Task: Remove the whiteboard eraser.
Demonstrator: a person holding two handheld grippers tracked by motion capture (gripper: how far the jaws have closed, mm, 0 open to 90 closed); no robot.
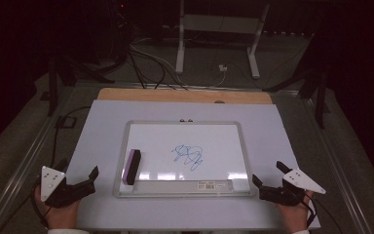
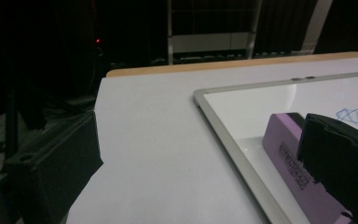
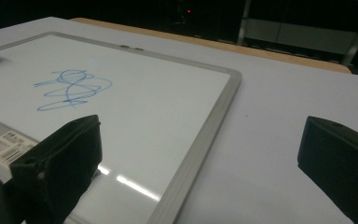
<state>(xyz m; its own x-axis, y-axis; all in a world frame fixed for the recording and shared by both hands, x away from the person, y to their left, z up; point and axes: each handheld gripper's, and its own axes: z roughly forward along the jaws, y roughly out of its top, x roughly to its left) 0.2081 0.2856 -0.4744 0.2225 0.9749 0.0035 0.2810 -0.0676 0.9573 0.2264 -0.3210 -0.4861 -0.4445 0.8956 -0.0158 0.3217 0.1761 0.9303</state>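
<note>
A silver-framed whiteboard [image 1: 121,151] lies flat in the middle of the white table, with a blue scribble [image 1: 187,156] near its centre. A purple eraser with a black top [image 1: 132,166] rests on the board's left part. My left gripper [image 1: 79,168] sits at the table's near left corner, jaws wide open and empty. In the left gripper view the eraser [image 2: 286,156] lies just beyond the right jaw, apart from it. My right gripper [image 1: 267,171] stands open at the board's near right corner. Its jaws straddle the board's frame [image 3: 205,140] without touching it.
A barcode label [image 1: 208,185] sticks on the board's near tray. A wooden strip [image 1: 185,95] edges the table's far side. Cables [image 1: 146,63] and white desk legs [image 1: 179,44] stand on the floor behind. Bare white table [image 2: 168,140] lies left of the board.
</note>
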